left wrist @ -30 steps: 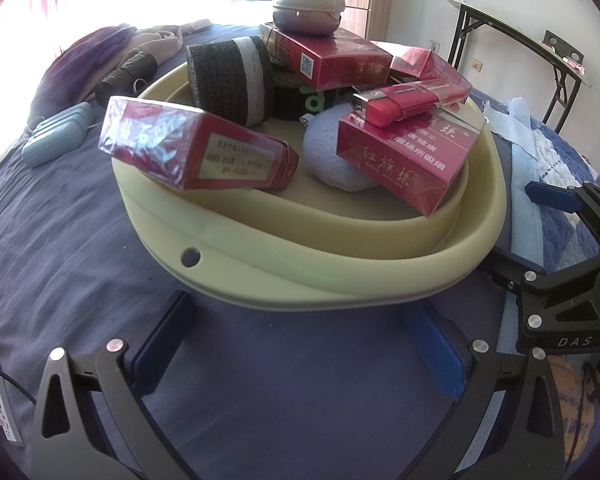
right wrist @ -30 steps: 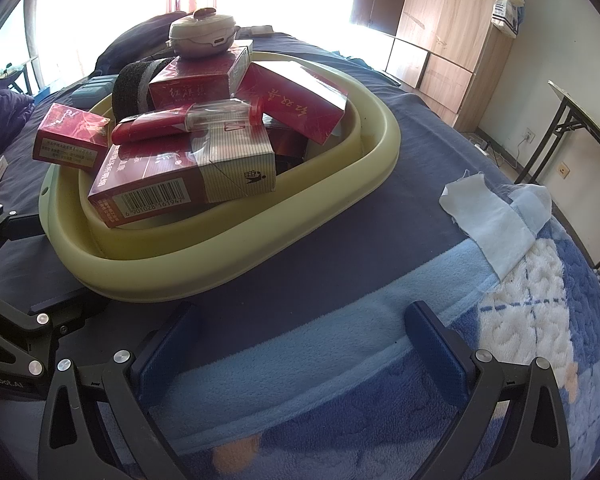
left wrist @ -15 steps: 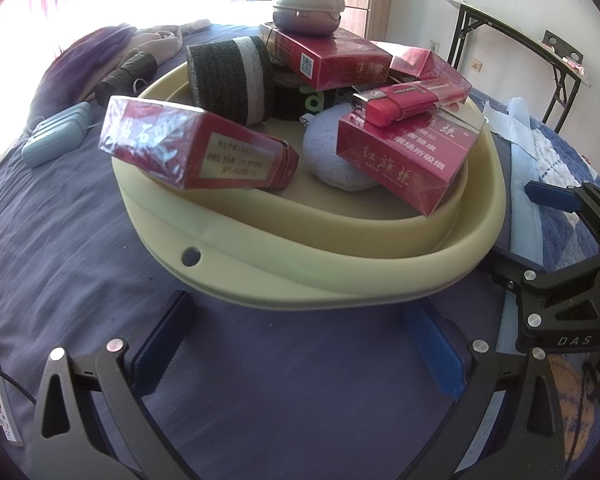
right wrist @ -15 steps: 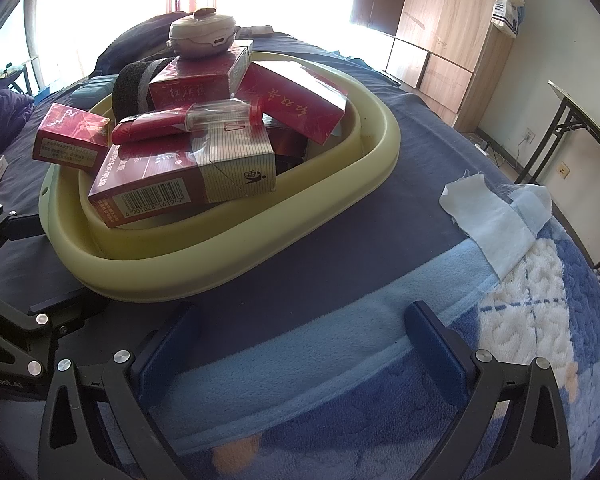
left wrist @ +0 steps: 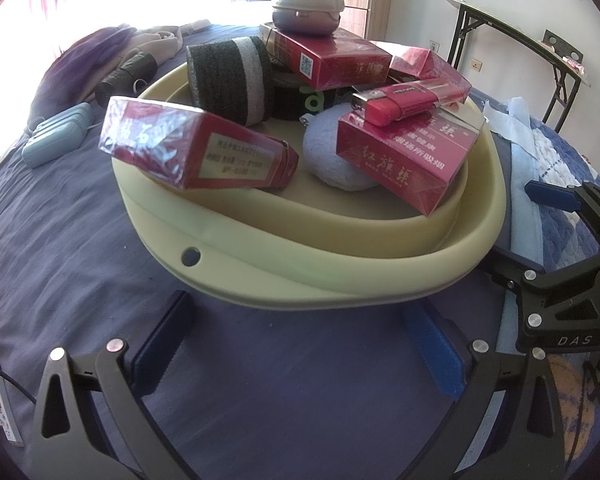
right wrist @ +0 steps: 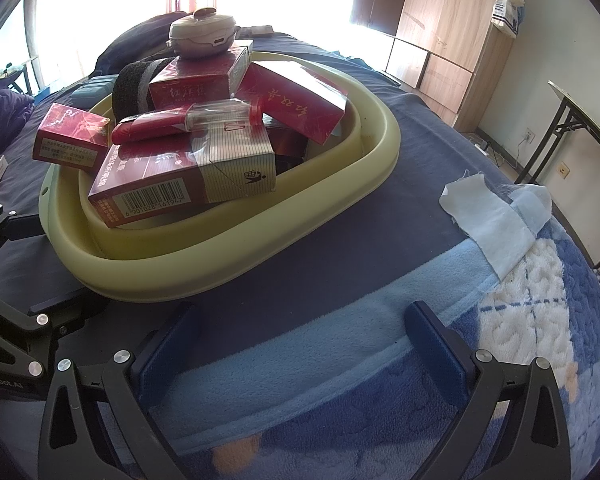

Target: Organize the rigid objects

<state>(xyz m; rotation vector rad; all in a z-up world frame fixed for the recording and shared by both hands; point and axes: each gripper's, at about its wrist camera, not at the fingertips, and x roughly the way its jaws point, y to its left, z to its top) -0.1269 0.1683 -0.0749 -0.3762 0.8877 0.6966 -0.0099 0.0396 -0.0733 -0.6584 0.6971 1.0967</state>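
Observation:
A pale yellow-green basin (left wrist: pixel 300 276) (right wrist: pixel 228 268) sits on the bed, piled with several red cigarette boxes (left wrist: pixel 196 148) (right wrist: pixel 188 184). A red lighter (left wrist: pixel 408 102) (right wrist: pixel 184 120) lies across one box. A small grey round case (left wrist: pixel 306 2) (right wrist: pixel 202 32) tops the pile, beside a black-and-grey roll (left wrist: pixel 228 76) and a blue-grey pouch (left wrist: pixel 328 156). My left gripper (left wrist: pixel 300 344) is open just short of the basin's near rim, holding nothing. My right gripper (right wrist: pixel 300 340) is open over the blue blanket, to the right of the basin, also holding nothing.
A light blue ridged case (left wrist: pixel 56 138) and dark clothes (left wrist: pixel 128 72) lie on the bed left of the basin. A white cloth (right wrist: pixel 496 216) rests on the blanket at right. A folding table (left wrist: pixel 516 44) and a wooden wardrobe (right wrist: pixel 452 36) stand beyond the bed.

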